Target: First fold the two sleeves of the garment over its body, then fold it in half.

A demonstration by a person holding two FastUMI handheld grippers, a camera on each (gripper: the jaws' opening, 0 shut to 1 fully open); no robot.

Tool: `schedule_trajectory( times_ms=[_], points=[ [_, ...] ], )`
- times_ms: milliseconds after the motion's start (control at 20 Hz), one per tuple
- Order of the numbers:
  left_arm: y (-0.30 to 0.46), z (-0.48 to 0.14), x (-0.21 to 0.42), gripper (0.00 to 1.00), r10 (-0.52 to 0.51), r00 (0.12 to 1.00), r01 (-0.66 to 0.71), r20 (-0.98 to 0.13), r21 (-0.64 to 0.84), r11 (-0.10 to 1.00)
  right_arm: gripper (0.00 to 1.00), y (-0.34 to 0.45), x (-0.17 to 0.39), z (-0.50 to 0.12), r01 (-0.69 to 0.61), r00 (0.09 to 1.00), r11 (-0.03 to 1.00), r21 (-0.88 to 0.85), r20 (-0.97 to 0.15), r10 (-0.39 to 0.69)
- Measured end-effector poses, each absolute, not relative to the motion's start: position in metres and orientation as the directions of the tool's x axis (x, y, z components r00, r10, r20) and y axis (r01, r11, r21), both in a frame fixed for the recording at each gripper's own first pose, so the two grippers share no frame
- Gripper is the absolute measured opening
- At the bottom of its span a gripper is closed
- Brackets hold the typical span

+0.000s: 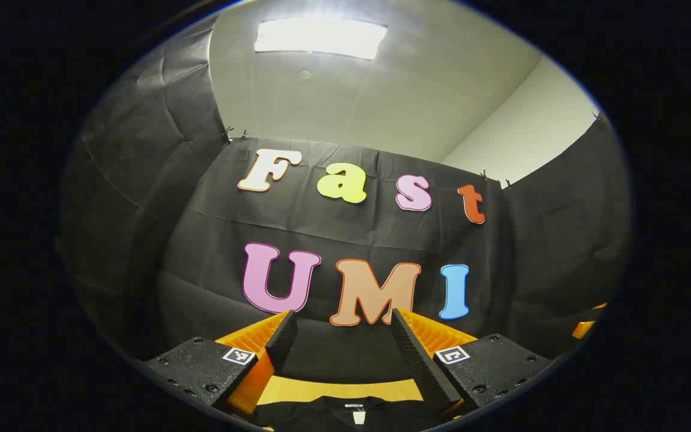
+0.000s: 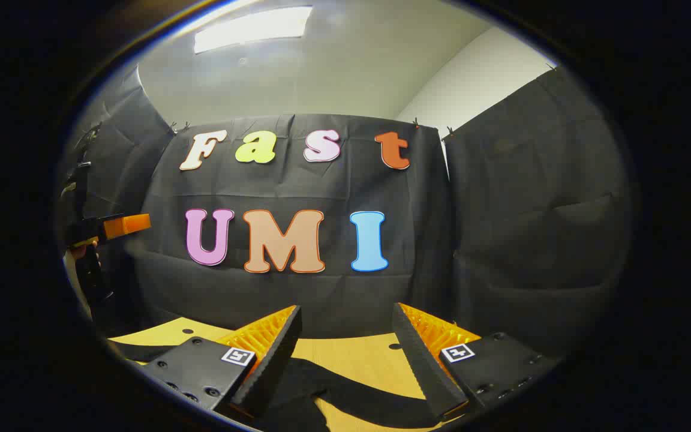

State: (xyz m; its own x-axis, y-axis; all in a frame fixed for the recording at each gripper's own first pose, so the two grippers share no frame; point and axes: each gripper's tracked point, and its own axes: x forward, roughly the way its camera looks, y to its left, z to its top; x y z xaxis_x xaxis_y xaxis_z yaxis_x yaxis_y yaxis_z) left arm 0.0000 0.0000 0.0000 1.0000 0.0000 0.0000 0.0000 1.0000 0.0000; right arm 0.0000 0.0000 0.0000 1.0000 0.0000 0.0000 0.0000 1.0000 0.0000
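A black garment (image 1: 345,414) lies flat on the wooden table (image 1: 321,390), its collar with a small white tag at the bottom of the left gripper view. My left gripper (image 1: 341,321) hovers above it, open, with nothing between its fingers. In the right gripper view a black sleeve (image 2: 357,390) stretches across the table (image 2: 357,354) under my right gripper (image 2: 346,317), which is open and holds nothing. The left gripper (image 2: 114,227) also appears far left in the right gripper view, raised, held by a hand.
Black cloth walls (image 1: 333,234) close the booth behind and at both sides. The table (image 2: 165,333) has small holes in its top. A ceiling light (image 1: 320,37) glows overhead.
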Motion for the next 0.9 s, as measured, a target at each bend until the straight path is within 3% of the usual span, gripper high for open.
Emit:
schedule_trajectory(
  times_ms=[900],
  points=[
    [0.034,-0.013,-0.025,0.93,0.124,0.99,-0.124,-0.063,0.014,0.992,0.94,-0.011,-0.013,-0.014,-0.027,0.999,0.999,0.042,-0.037,0.028]
  ],
)
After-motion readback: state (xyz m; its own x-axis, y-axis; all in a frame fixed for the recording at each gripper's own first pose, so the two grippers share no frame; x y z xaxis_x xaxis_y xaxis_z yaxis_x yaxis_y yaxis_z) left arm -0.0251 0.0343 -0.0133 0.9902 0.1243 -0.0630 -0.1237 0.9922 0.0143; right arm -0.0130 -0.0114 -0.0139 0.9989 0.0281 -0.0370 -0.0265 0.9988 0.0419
